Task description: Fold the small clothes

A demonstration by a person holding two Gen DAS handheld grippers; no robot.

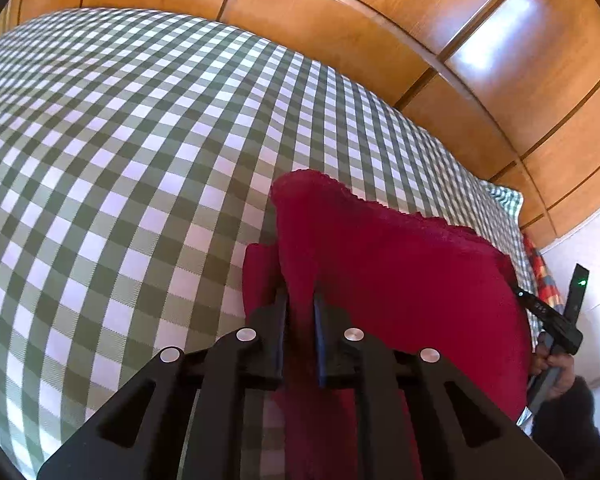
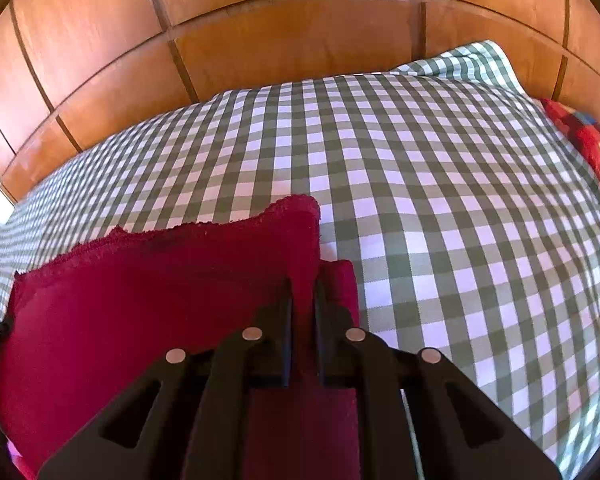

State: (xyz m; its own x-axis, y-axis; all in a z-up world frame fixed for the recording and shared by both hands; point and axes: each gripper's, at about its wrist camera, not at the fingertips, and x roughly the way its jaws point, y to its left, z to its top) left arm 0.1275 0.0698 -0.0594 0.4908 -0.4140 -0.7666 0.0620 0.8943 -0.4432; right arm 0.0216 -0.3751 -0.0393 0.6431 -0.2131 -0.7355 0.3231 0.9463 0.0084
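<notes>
Over the bed, left wrist view: your left gripper is clenched on the left edge of the red cloth, with a fold of it pinched between the narrow jaws.
Cloth from the left jaws: it spreads away to the right, lifted off the checked bedspread, its frayed top edge running toward your right hand.
Long axis: it appears to run side to side, stretched between your two grippers.
Lower layer: a second strip of red hangs just left of the jaws, so the piece looks partly doubled already.

Over the bed, right wrist view: your right gripper is clamped on the right edge of the red cloth, fabric filling the narrow gap between the jaws.
Cloth from the right jaws: it extends leftward, raised above the bedspread.
Nearer hand: neither; each holds one end.
Coming move: probably laying it flat ahead, toward the wooden wardrobe, keeping both ends level.
Edge of bed: a patchwork cushion lies far right.
</notes>
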